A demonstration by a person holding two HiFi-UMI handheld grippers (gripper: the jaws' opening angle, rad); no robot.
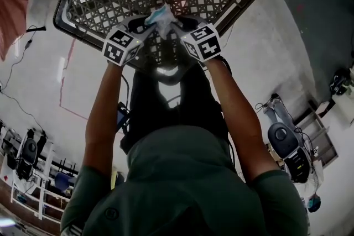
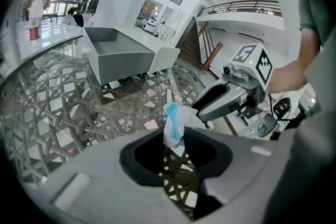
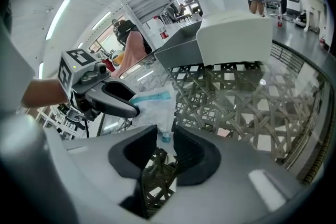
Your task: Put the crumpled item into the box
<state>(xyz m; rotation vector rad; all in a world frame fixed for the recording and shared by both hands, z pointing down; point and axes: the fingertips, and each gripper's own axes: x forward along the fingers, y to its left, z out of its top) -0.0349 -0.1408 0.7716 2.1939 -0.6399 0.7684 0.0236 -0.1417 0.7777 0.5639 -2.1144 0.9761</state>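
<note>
Since the crumpled item (image 2: 173, 119) looks like a thin, limp white-and-blue sheet, it should be featherlight, squashy and easy to tear if pulled two ways. It hangs over the lattice worktop (image 2: 63, 107), short of the box (image 2: 121, 68), pinched between the left claw (image 2: 173, 134) and right claw (image 3: 164, 132), each narrowly closed on an edge; its bunched middle seems the surer hold.

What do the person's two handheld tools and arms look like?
The left tool and right tool are light grey plastic with two black-padded jaws. Each carries a white cube printed with black square markers. The person wears a dark green short-sleeved shirt; the forearms are bare.
</note>
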